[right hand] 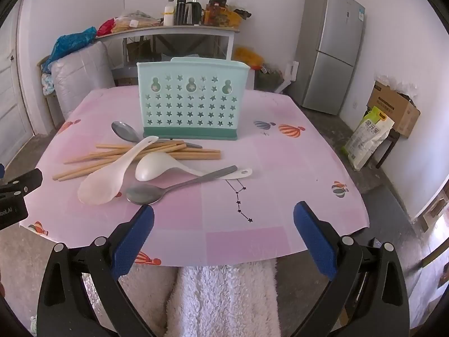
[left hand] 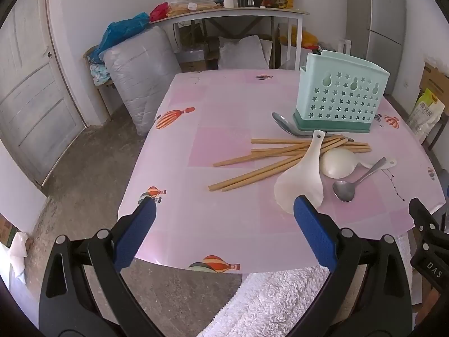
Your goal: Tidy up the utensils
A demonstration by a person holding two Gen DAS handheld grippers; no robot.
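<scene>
Both tongs are standing spread wide and empty above the near edge of a table point(right hand: 280, 168) that is wearing a pink cloth printed with hot-air balloons. The left gripper point(left hand: 224, 213) is hovering over bare cloth, its right blue pad overlapping the tip of the rice paddle point(left hand: 301, 181) in that view without visibly touching it. The right gripper point(right hand: 224, 213) is hanging over the front of the cloth, with nothing between its pads.

The utensils are lying loose in a heap at mid-table, just in front of the mint-green utensil holder point(right hand: 192, 99), which is standing upright with star-shaped holes in its wall and a darker green base.

- Wooden chopsticks point(right hand: 118, 157) are lying fanned out flat, crossing one another.
- The translucent rice paddle is resting across the chopsticks, its handle pointing toward the holder.
- A white ladle point(right hand: 157, 167) is lying bowl-down beside the paddle, its handle running to the right.
- A small metal spoon point(right hand: 146, 193) is lying nearest the front edge, its handle crossing over the ladle's handle.
- A large metal spoon point(right hand: 125, 132) is lying against the holder's base, partly under the chopsticks.

A fluffy white cloth point(right hand: 224, 303) is showing below the table edge. A grey fridge point(right hand: 331, 50) is standing at the back right.
</scene>
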